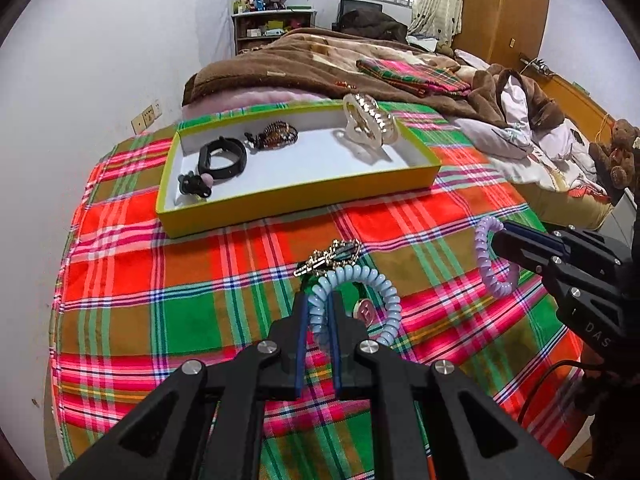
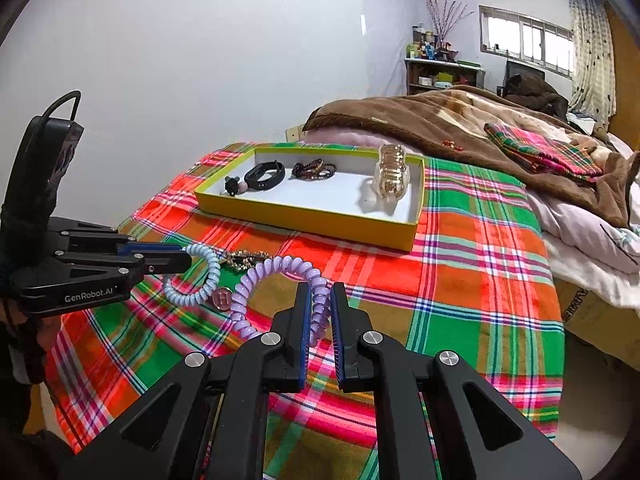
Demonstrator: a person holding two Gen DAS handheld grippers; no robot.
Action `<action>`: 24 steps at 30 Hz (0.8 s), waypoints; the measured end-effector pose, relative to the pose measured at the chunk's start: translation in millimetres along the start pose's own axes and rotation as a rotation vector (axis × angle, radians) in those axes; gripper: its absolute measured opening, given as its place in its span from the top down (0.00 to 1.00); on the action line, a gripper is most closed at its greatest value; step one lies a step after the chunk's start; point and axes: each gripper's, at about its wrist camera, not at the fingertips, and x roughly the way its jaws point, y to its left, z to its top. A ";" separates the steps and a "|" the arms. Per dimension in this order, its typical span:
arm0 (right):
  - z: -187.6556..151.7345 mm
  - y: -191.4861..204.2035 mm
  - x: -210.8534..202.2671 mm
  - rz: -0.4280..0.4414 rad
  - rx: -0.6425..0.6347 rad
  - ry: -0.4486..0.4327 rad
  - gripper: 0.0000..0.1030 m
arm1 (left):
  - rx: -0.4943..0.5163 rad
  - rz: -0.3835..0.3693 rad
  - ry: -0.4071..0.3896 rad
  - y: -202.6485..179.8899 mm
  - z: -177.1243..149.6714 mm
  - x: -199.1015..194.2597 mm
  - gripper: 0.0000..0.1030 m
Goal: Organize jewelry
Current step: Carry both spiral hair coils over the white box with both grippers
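The left gripper is pinching a pale blue coil hair tie between its fingers, which are pressing close together on one side of the loop; the rest of the loop is hanging out past the fingertips and off to their right. Just beyond the fingertips, a gold and dark chain piece is lying on the plaid bedspread, and a small round pink charm is showing through the blue loop, right beside the fingers.

The right gripper is doing the same with a lilac coil hair tie: its fingers are squeezing the coil, and the loop is curling up and away to their left. The two grippers are sitting near each other, each tie in its own grip and not touching the other.

Well ahead of both sets of fingers, a yellow tray with a white floor is resting on the bedspread. Inside it are lying a black band, a beaded bracelet, a small black and pink piece in the near left corner, and a clear and gold hair claw at the right end. Behind the tray, a brown blanket is lying heaped on the bed.
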 end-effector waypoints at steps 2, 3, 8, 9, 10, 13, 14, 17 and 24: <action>2.7 1.0 -2.7 -0.004 0.000 -0.008 0.91 | -0.001 0.003 -0.016 0.5 2.1 -5.4 0.90; 4.3 1.6 -4.0 -0.006 0.001 -0.014 0.91 | 0.001 0.004 -0.022 0.6 3.3 -7.3 0.90; 12.6 3.8 -9.3 -0.015 0.003 -0.032 0.91 | -0.002 0.010 -0.048 2.2 10.0 -16.4 0.90; 14.1 3.7 -10.1 -0.016 0.003 -0.034 0.91 | -0.002 0.009 -0.054 2.5 11.7 -17.8 0.90; 15.5 3.6 -10.6 -0.018 0.004 -0.037 0.91 | -0.003 0.008 -0.058 2.4 12.8 -19.2 0.90; 21.8 2.4 -10.5 -0.024 0.010 -0.043 0.91 | 0.000 0.007 -0.068 2.6 17.2 -22.3 0.90; 23.8 2.2 -10.6 -0.026 0.012 -0.045 0.91 | 0.000 0.006 -0.070 2.9 18.5 -23.2 0.90; 30.8 1.1 -9.4 -0.031 0.017 -0.052 0.91 | 0.001 0.008 -0.082 4.9 24.0 -25.2 0.90; 51.5 -1.0 -2.1 -0.042 0.019 -0.067 0.91 | -0.014 0.020 -0.121 15.4 37.7 -29.4 0.90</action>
